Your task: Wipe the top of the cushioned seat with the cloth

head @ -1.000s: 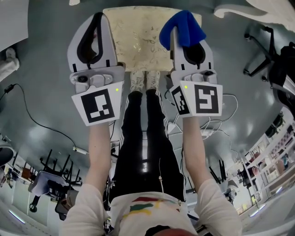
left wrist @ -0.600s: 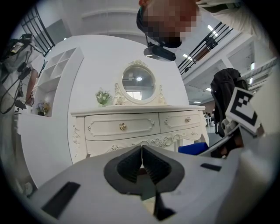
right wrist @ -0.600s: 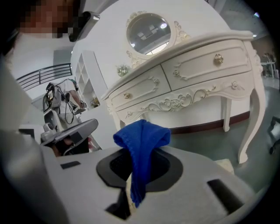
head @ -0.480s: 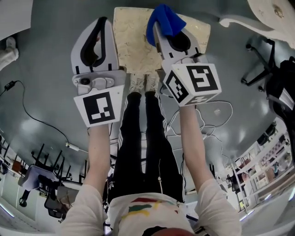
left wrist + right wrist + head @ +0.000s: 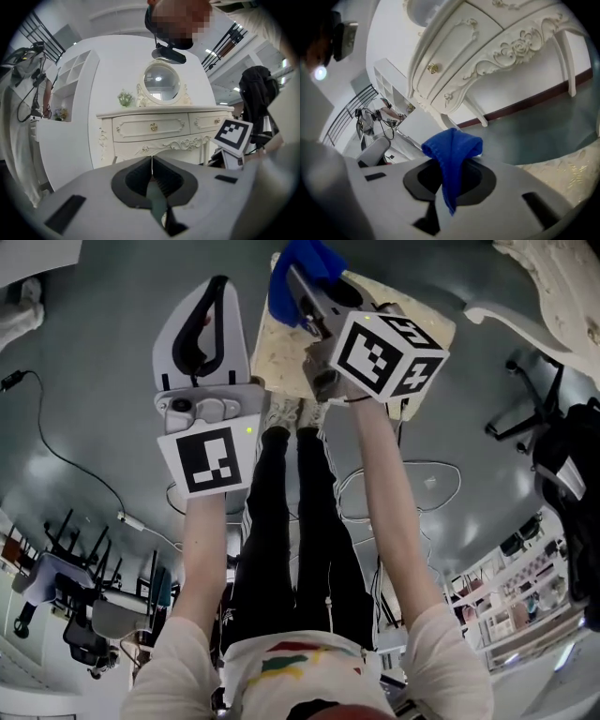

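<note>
Starting with the head view: the person stands right at the cushioned seat, shoes touching its near edge. Both arms are stretched out over it. The right gripper is angled in towards the far side of the seat with the blue cloth bunched at its tip. I can't tell from here if the cloth actually touches the cushion. The left gripper hangs just beside the seat's left edge, over the grey floor. A cable snakes across that floor.

Left gripper view: the jaws are pressed together, just a thin seam between them, nothing caught in there. Past them is a white dresser with a round mirror on top. The right gripper's marker cube pokes in at the right.

Right gripper view: the jaws are clamped on the cloth, which sticks up in a fold past the tips with one end trailing back between them. The dresser looms tilted behind it. A corner of the cream patterned seat shows at the lower right.
</note>
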{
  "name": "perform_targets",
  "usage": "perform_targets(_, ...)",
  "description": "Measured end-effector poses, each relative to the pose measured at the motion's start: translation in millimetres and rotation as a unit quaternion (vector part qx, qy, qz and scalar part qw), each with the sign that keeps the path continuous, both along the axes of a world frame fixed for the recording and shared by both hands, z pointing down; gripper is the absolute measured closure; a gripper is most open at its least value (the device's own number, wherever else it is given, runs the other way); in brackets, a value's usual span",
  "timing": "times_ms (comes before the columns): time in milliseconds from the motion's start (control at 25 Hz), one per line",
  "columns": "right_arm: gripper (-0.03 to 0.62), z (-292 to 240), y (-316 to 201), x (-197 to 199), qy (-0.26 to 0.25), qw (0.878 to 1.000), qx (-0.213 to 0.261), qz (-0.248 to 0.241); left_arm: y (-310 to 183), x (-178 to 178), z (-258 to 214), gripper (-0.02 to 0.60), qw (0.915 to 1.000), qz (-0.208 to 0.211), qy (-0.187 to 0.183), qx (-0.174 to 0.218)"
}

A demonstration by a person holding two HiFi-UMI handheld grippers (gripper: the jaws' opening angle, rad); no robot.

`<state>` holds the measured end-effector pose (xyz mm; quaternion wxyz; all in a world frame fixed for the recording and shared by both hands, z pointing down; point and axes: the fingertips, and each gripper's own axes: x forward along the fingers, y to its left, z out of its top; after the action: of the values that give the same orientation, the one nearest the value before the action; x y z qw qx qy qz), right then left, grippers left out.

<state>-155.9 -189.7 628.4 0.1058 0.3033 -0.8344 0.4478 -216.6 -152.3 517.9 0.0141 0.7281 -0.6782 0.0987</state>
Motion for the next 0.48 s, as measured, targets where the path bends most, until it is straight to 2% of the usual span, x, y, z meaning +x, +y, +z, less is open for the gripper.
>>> perform_targets(120,0.553,15,-2,-13,0.0,0.999,-0.031,-0.008,2,-11,6,0.575,0.9999,-0.013,0.0,-0.007)
perform_targets(480,0.554,53,-14,-16,0.1,0.993,-0.049,-0.043,-1,-17,16,0.575,0.9994,-0.028,-0.006,-0.021)
